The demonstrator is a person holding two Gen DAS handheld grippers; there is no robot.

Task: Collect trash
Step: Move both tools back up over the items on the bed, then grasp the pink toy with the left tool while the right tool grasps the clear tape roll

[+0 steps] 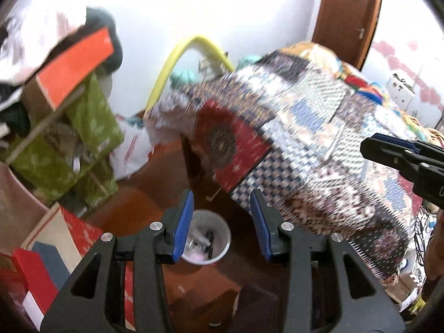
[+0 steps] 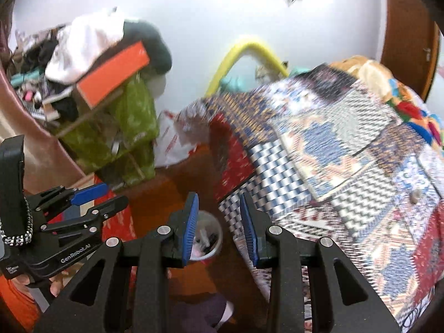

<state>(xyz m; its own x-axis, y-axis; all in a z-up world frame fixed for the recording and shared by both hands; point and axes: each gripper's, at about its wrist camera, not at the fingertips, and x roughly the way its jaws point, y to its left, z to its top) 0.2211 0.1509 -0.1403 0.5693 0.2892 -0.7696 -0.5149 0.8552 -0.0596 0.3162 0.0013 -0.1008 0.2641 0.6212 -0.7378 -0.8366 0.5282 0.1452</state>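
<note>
A small white trash bin (image 1: 206, 238) stands on the brown floor beside the bed, with scraps of trash inside. It also shows in the right wrist view (image 2: 206, 238). My left gripper (image 1: 222, 216) hangs above the bin, open and empty. My right gripper (image 2: 219, 219) is open and empty, above the bin's right rim and the bed edge. The left gripper appears at the left of the right wrist view (image 2: 97, 197). The right gripper appears at the right edge of the left wrist view (image 1: 388, 152).
A bed with a patchwork quilt (image 1: 319, 138) fills the right side. A cluttered rack with green cloth (image 1: 91, 127), an orange box (image 1: 75, 66) and clothes stands on the left. A white plastic bag (image 1: 133, 149) lies by the wall. Red boxes (image 1: 36, 274) sit at lower left.
</note>
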